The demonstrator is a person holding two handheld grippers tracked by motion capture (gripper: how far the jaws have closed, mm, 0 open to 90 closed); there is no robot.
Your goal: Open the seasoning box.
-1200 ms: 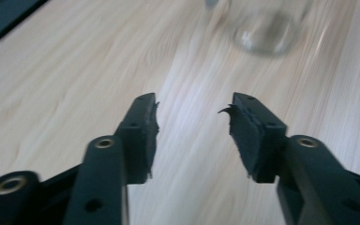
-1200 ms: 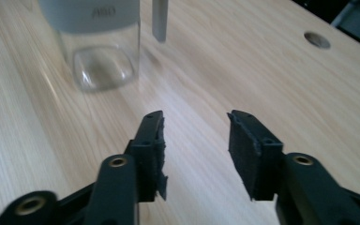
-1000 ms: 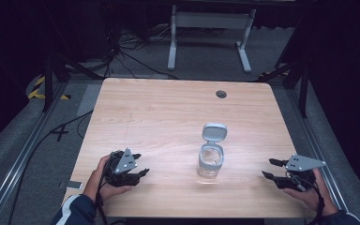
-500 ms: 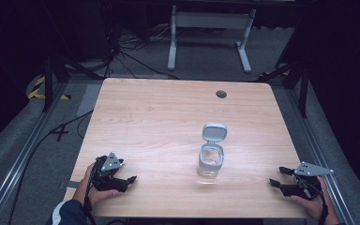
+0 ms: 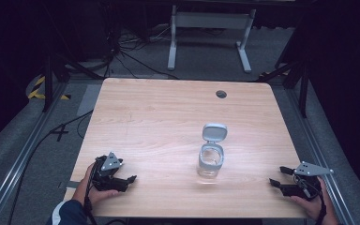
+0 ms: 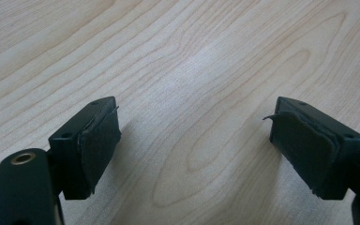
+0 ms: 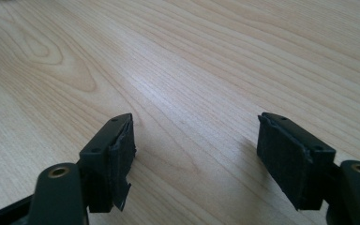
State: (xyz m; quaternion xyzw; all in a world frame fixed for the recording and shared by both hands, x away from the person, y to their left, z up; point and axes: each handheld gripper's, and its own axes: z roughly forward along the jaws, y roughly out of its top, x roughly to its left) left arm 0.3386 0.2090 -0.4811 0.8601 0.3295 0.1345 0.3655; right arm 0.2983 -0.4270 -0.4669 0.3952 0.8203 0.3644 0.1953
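Left tool and right tool rest low on table, jaws apart, empty.

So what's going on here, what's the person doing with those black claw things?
A person sits at a wooden table with a two-jaw gripper in each hand. The left gripper and the right gripper both rest near the table's near edge, jaws open and holding nothing. Between them, apart from both, stands a small clear jar with its flip lid open. Nothing is being handled at this moment.
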